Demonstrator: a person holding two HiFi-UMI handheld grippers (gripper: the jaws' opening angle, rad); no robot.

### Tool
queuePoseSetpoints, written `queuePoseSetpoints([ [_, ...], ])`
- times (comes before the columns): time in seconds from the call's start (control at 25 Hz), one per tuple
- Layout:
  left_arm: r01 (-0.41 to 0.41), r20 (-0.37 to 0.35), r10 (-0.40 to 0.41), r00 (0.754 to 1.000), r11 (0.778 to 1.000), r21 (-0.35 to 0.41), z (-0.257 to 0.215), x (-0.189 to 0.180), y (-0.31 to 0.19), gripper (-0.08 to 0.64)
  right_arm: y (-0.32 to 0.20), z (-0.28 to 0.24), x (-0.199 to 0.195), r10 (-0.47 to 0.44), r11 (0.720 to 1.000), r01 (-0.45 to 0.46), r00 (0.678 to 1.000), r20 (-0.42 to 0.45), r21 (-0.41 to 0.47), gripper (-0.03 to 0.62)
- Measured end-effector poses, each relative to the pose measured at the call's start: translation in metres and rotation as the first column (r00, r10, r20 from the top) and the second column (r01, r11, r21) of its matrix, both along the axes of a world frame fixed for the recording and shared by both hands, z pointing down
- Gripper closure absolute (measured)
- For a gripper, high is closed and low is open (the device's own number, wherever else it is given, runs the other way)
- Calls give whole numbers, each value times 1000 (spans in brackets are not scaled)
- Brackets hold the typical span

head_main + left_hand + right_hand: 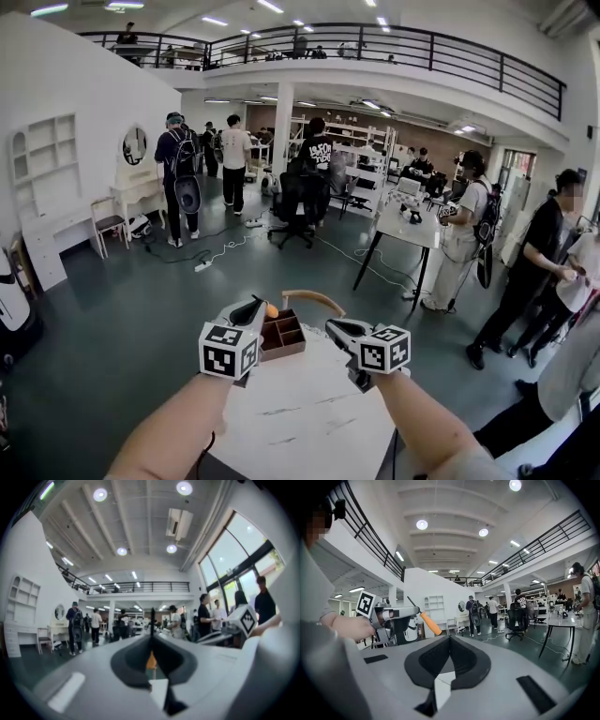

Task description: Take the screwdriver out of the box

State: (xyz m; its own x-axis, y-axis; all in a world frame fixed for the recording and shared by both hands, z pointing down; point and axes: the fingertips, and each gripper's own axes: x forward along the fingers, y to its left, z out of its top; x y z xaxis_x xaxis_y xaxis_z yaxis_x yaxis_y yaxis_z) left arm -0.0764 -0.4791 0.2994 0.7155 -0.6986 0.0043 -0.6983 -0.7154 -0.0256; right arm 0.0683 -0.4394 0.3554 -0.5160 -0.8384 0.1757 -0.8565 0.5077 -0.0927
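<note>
Screwdriver (427, 620) sits clamped in the left gripper's (257, 309) jaws, with the box (282, 335) at its five o'clock; the right gripper's (335, 327) jaws meet, empty.

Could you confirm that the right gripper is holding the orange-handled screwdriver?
Not quite: the left gripper holds the screwdriver. The right gripper view shows it clamped in the left gripper, while the right gripper is shut on nothing.

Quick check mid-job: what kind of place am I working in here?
Likely a large open-plan lab or workshop hall, not a home: a railed mezzanine runs overhead, work tables and office chairs stand below it, and many people stand around.
</note>
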Motion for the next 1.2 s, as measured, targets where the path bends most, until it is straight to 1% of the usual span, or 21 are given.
queuePoseSetpoints([
  [0.2,-11,-3,11,1000,1000,-11,-3,9,22,543,20,-6,14,-3,1000,3,1000,-1,12,584],
  [0.4,2,-4,-2,1000,1000,-25,-1,25,49,543,45,-7,32,-32,999,33,999,-13,20,584],
  [0.8,84,8,-84,996,996,-41,5,71,112,543,101,-1,81,-123,992,123,992,-1,20,584],
  [1.0,128,9,-128,992,991,-46,0,95,150,543,133,-5,112,-174,984,174,985,-4,25,584],
  [1.2,165,28,-163,986,985,-49,5,112,192,543,165,-3,137,-223,974,222,975,-2,44,584],
])
